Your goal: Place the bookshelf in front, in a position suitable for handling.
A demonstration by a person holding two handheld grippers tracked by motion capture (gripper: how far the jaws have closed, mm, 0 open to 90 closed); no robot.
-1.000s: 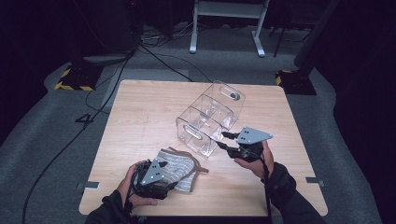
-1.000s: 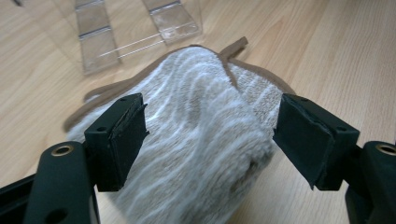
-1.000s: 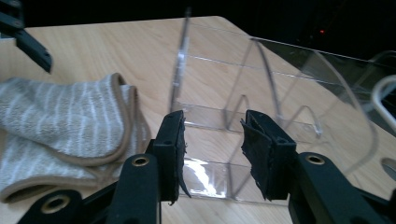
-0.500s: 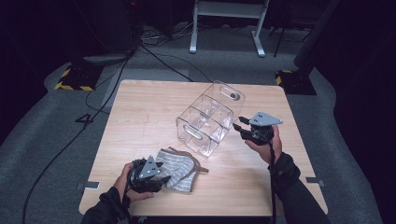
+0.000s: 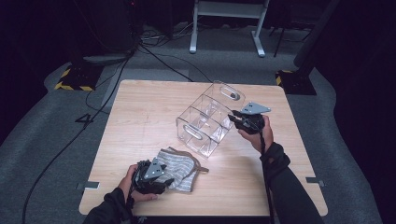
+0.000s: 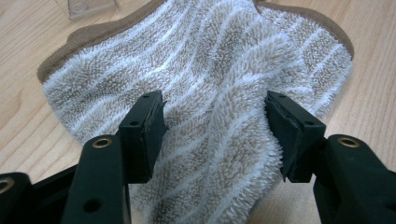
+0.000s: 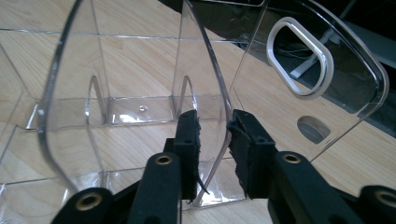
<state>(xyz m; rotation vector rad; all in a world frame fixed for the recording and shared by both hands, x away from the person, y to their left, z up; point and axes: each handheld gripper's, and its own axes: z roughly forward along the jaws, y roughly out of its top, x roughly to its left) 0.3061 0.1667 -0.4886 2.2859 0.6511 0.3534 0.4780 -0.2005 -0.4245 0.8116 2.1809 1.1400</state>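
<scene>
Wooden table (image 5: 140, 116) first, seen whole from the high view. On it, right of centre, a clear plastic organizer (image 5: 205, 121), apparently tipped on its side, with dividers and 2 oval handle cut-outs. Nearer the front edge, a striped grey-beige towel (image 5: 182, 163), rumpled, just in front of the organizer.

Right gripper (image 5: 243, 122) at the organizer's right side; from above, jaws too small to judge. In the right gripper view, right gripper (image 7: 212, 140) nearly closed, its 2 pads pinching a thin curved clear wall between them. Organizer cut off at the frame edges there.

Left gripper (image 5: 152, 179) over the towel's left part; grip unreadable from above. In the left gripper view, left gripper (image 6: 215, 126) spread wide, towel pile between the 2 pads, nothing clamped. Towel's near edge hidden behind the jaws.
</scene>
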